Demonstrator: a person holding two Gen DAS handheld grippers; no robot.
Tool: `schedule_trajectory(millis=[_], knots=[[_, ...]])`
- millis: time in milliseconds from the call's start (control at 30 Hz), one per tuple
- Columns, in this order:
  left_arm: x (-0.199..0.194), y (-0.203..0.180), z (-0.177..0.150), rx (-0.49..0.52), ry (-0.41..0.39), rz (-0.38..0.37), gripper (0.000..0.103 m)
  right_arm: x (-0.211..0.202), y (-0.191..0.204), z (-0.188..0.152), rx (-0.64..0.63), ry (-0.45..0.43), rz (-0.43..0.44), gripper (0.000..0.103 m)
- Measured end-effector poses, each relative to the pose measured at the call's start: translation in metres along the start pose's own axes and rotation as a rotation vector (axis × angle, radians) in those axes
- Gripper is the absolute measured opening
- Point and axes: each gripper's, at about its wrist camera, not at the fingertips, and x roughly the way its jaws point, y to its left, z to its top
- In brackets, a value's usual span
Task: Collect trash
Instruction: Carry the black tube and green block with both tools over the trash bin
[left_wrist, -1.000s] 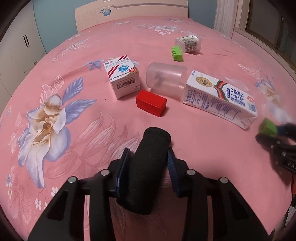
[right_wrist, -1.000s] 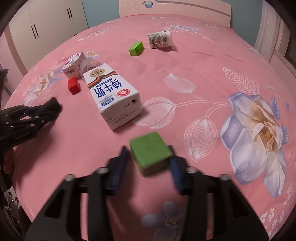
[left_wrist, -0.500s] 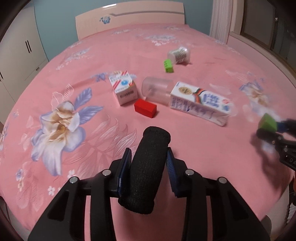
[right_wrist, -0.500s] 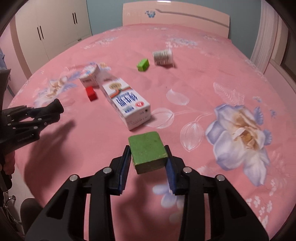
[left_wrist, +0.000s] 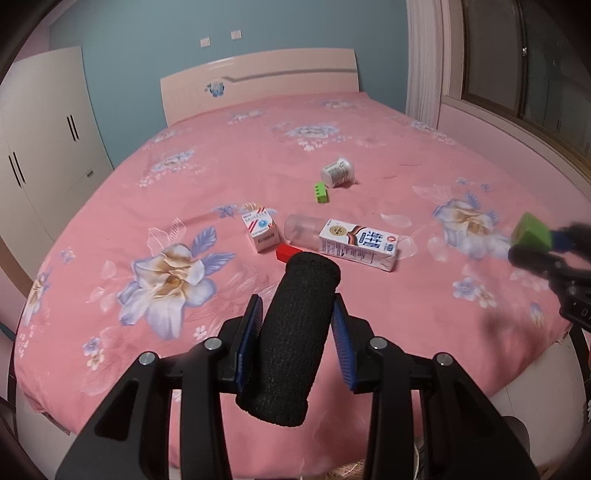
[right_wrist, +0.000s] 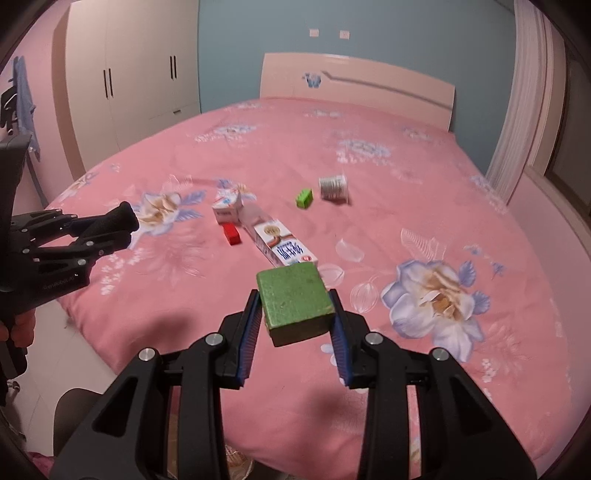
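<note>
Left gripper: clamped on black foam roll. Right gripper: pinching green block. Both now withdrawn beyond bed edge; milk carton remaining.

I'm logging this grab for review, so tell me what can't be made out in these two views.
- Red block: left view, its near part is hidden behind the black roll.
- Milk carton: right view, its near end is hidden by the green block.
- Small box: print too small to read in either view.
- Where the trash goes: no bin clearly visible; the gripper bodies cover the floor below the bed's edge.
</note>
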Motion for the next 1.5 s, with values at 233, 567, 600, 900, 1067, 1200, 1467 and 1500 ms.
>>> schedule_trajectory(millis=[233, 567, 600, 900, 1067, 1200, 1467, 1500], knots=[[-0.052, -0.003, -0.011, 0.009, -0.059, 0.017, 0.04, -0.053, 0.02, -0.004, -0.048, -0.06, -0.012, 0.037], [-0.111, -0.01, -0.032, 0.023, -0.122, 0.03, 0.04, -0.118, 0.048, -0.017, -0.098, -0.128, -0.011, 0.037], [-0.116, -0.011, -0.034, 0.023, -0.127, 0.029, 0.04, -0.124, 0.052, -0.02, -0.103, -0.134, -0.011, 0.037], [-0.151, -0.019, -0.058, 0.036, -0.151, 0.03, 0.04, -0.16, 0.077, -0.041, -0.147, -0.157, 0.002, 0.037], [-0.158, -0.025, -0.074, 0.046, -0.137, 0.024, 0.04, -0.169, 0.087, -0.055, -0.159, -0.147, 0.013, 0.037], [-0.156, -0.029, -0.087, 0.057, -0.112, 0.016, 0.04, -0.169, 0.093, -0.066, -0.165, -0.128, 0.022, 0.037], [-0.139, -0.032, -0.113, 0.06, -0.039, -0.004, 0.04, -0.145, 0.101, -0.09, -0.164, -0.049, 0.056, 0.037], [-0.135, -0.033, -0.117, 0.06, -0.025, -0.008, 0.04, -0.142, 0.103, -0.093, -0.165, -0.039, 0.059, 0.037]])
